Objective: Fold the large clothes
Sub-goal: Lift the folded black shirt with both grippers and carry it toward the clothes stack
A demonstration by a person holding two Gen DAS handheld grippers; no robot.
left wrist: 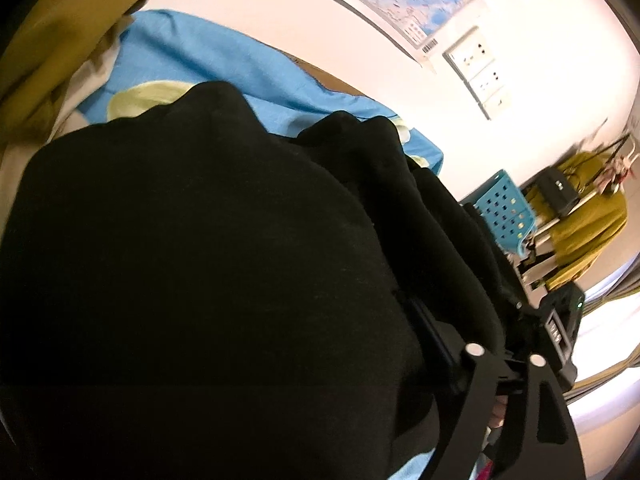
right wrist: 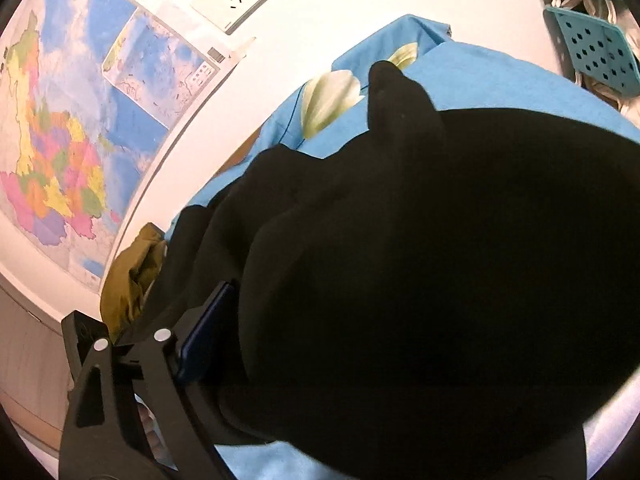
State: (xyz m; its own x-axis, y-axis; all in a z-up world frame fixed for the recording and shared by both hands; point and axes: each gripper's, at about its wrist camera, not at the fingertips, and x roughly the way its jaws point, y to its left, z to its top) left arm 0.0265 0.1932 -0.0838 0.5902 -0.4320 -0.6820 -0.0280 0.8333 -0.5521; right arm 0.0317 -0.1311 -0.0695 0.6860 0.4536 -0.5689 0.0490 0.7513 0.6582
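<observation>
A large black garment (left wrist: pixel 192 260) lies bunched on the blue flowered bed sheet (left wrist: pixel 208 60) and fills most of both views (right wrist: pixel 440 260), hiding each camera's own fingers. In the left wrist view my right gripper (left wrist: pixel 468 308) shows at the lower right, one finger (left wrist: pixel 424 328) tucked against the black fabric. A loose fold lies between its wide, open jaws. My left gripper (right wrist: pixel 176 312) appears at the lower left of the right wrist view. Its blue pad (right wrist: pixel 208 332) rests beside the garment's edge, jaws wide and open. A hand (right wrist: pixel 148 420) shows behind the frame.
Olive cloth (left wrist: pixel 60 40) is piled at the sheet's far side (right wrist: pixel 132 276). Teal perforated baskets (left wrist: pixel 504 208) sit on a rack past the bed's end (right wrist: pixel 596 48), with an olive garment (left wrist: pixel 588 216) hung there. Behind the bed the wall carries a map (right wrist: pixel 60 140) and sockets (left wrist: pixel 480 68).
</observation>
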